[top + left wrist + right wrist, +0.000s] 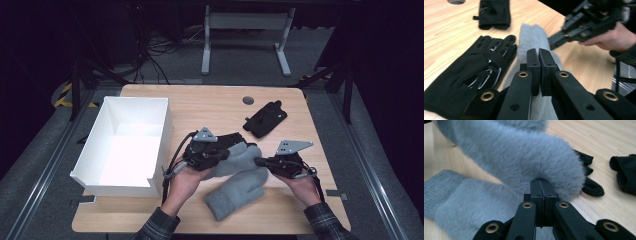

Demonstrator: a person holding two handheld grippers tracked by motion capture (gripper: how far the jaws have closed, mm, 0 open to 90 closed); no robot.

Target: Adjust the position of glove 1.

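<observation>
At the middle of the pale wooden table (pixel 210 102), two fluffy grey mittens lie overlapped. The left gripper (pixel 220 152) has its black jaws pressed together on the upper fuzzy grey mitten (pixel 531 37); the right gripper (pixel 258 161) is clenched on that same mitten's rounded tip, its pads sunk in the pile. The lower grey mitten (pixel 235 192) has a ribbed knit cuff and rests flat near the table's front edge. A smooth black glove (pixel 471 75) with glossy printed lines lies beside them, a second black glove (pixel 266 118) farther back, and an open white box (pixel 95 135) stands at the left.
</observation>
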